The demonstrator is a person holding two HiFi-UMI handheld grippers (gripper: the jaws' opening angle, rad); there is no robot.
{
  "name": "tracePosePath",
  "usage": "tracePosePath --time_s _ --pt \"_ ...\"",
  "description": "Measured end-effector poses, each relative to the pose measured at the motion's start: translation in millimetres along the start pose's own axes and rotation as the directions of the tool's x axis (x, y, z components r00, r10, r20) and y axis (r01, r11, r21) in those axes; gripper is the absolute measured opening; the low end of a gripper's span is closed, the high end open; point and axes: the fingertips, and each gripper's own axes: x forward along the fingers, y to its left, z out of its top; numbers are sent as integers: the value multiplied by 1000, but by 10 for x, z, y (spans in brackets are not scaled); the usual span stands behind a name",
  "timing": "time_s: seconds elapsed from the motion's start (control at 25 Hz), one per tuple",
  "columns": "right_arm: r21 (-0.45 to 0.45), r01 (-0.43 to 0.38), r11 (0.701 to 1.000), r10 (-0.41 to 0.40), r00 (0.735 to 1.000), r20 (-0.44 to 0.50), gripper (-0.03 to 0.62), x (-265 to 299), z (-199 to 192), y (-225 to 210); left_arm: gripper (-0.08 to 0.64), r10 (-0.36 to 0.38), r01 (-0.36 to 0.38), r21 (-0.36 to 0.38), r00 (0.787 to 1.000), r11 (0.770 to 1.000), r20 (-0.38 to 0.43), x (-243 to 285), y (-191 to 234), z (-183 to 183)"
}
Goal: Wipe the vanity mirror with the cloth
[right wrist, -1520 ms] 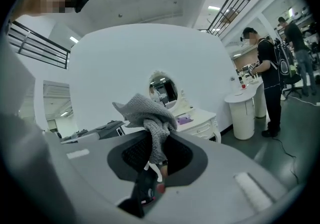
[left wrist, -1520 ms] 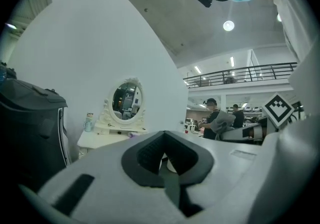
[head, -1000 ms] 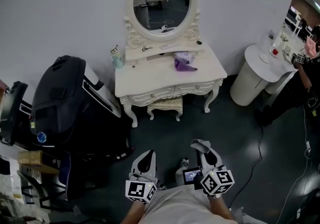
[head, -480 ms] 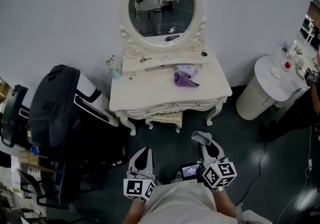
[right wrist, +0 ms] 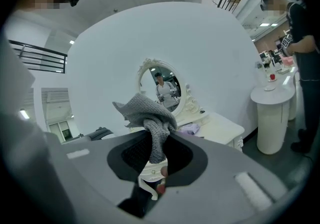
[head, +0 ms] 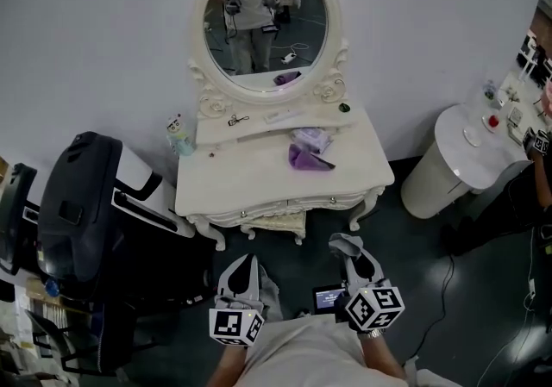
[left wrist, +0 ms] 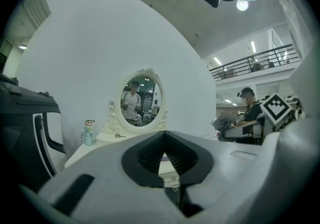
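Observation:
An oval vanity mirror (head: 266,19) in a white carved frame stands at the back of a white vanity table (head: 250,183) against the wall; it reflects a standing person. The mirror (left wrist: 141,99) shows far ahead of my left gripper (left wrist: 164,138), whose jaws are shut with nothing between them. My right gripper (right wrist: 157,140) is shut on a grey knitted cloth (right wrist: 146,112) that bunches above the jaws, with the mirror (right wrist: 162,88) behind it. In the head view both grippers, left (head: 240,277) and right (head: 352,258), hover low over the dark floor in front of the table, the cloth (head: 344,245) at the right one's tip.
A purple cloth-like item (head: 306,157), a small bottle (head: 179,137) and small bits lie on the vanity. A stool (head: 276,223) is tucked under it. A black bulky chair (head: 86,204) stands left. A white round pedestal table (head: 466,157) and a person (head: 542,161) are at right.
The vanity has shifted left and looms larger in the head view, and the mirror now reflects a standing person. Both grippers keep their place low in the view; the cloth stays gripped.

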Motion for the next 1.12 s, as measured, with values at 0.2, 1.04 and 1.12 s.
tracePosePath --time_s 0.2,1.04,1.12 --pt "-2 62 998 -62 998 13 69 479 160 -160 0 -81 81 9 997 997 0 700 181 65" --pt "-54 171 984 -167 983 76 69 2989 1036 -17 0 -163 163 -15 986 986 19 2888 1841 663" --pt "-58 168 984 -164 984 68 69 3122 1070 -87 0 -160 160 -15 987 987 11 2999 1855 654"
